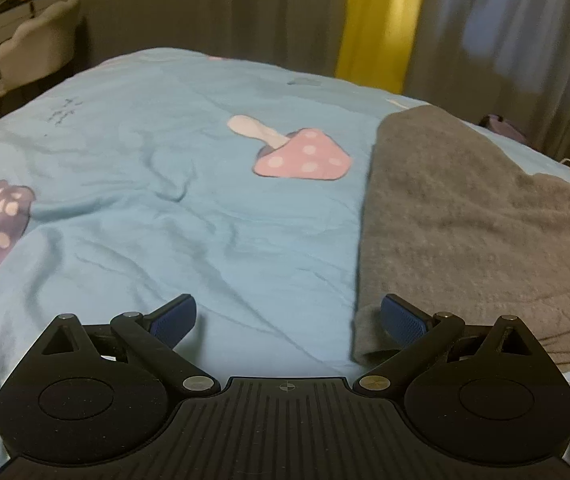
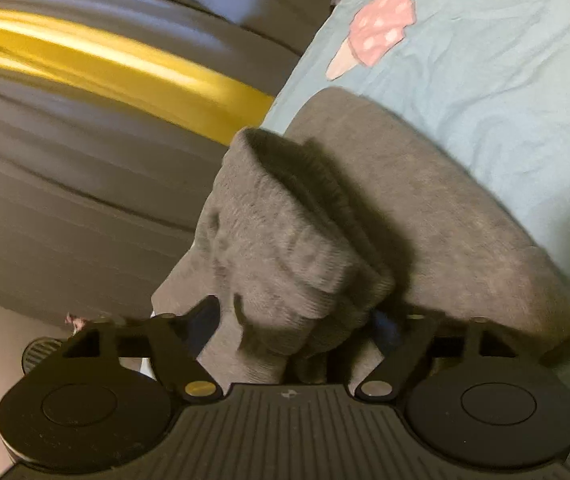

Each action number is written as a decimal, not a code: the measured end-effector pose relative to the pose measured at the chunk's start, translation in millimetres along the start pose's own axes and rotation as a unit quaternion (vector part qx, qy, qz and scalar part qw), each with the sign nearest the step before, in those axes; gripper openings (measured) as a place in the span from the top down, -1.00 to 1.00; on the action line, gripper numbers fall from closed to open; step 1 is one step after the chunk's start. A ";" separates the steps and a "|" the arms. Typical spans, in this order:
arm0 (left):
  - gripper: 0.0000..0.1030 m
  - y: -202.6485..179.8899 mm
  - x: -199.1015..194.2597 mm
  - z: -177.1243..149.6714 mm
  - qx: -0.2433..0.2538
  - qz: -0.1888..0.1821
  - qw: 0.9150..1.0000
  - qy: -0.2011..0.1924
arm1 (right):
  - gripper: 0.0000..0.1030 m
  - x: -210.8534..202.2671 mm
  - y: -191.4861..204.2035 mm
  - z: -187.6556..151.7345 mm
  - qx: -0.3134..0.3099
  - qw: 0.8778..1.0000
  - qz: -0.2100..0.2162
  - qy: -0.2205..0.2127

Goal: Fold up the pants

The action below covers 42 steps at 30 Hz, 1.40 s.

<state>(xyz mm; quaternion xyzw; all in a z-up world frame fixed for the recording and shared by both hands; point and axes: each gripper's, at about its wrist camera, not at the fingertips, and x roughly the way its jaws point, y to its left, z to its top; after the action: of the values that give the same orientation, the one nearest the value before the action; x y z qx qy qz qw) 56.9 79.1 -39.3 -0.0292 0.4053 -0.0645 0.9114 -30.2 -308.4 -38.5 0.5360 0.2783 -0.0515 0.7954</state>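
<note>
Grey fleece pants (image 1: 457, 216) lie on the right side of a light blue bedspread (image 1: 165, 200). My left gripper (image 1: 288, 314) is open and empty, low over the bed, with its right finger (image 1: 403, 318) at the pants' left edge. In the right wrist view my right gripper (image 2: 297, 328) has a bunched, ribbed end of the pants (image 2: 285, 248) between its jaws and holds it raised above the flat part of the pants (image 2: 425, 200). The fabric hides the fingertips.
The bedspread has pink mushroom prints (image 1: 301, 154). Grey and yellow curtains (image 1: 381, 20) hang behind the bed. A pale chair (image 1: 33, 48) and a desk stand at the far left. The bed's edge shows in the right wrist view (image 2: 305, 60).
</note>
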 end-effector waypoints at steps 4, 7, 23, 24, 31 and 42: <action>-0.98 -10.9 -0.7 -4.0 0.032 -0.032 0.999 0.007 | 0.11 1.3 18.5 4.3 -0.026 1.000 -0.010 0.005; -0.98 -29.8 -4.5 -10.4 0.084 -0.042 0.996 0.005 | 0.18 -17.9 37.2 6.6 -0.033 0.999 0.025 -0.022; -0.60 -44.9 8.3 -19.2 0.069 -0.083 0.994 0.007 | 0.19 -74.6 43.8 24.3 -0.054 0.994 0.049 -0.079; -0.62 -45.7 8.5 -18.6 0.067 -0.083 0.994 0.005 | 0.19 -74.5 41.5 23.8 -0.052 0.994 0.049 -0.077; -0.50 -71.6 21.3 -21.4 0.110 -0.033 0.993 0.000 | 0.19 -74.8 50.5 24.0 -0.053 0.993 0.073 -0.079; 0.18 -45.3 10.2 -18.0 0.025 -0.064 0.997 -0.031 | 0.18 -70.6 80.7 21.3 -0.079 0.989 0.099 -0.080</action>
<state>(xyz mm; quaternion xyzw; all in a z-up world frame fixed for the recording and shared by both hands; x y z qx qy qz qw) 46.0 32.8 -54.1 -0.0340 0.3728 -0.1322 0.9178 -50.6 -308.5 68.9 0.4905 0.1627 0.0074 0.8561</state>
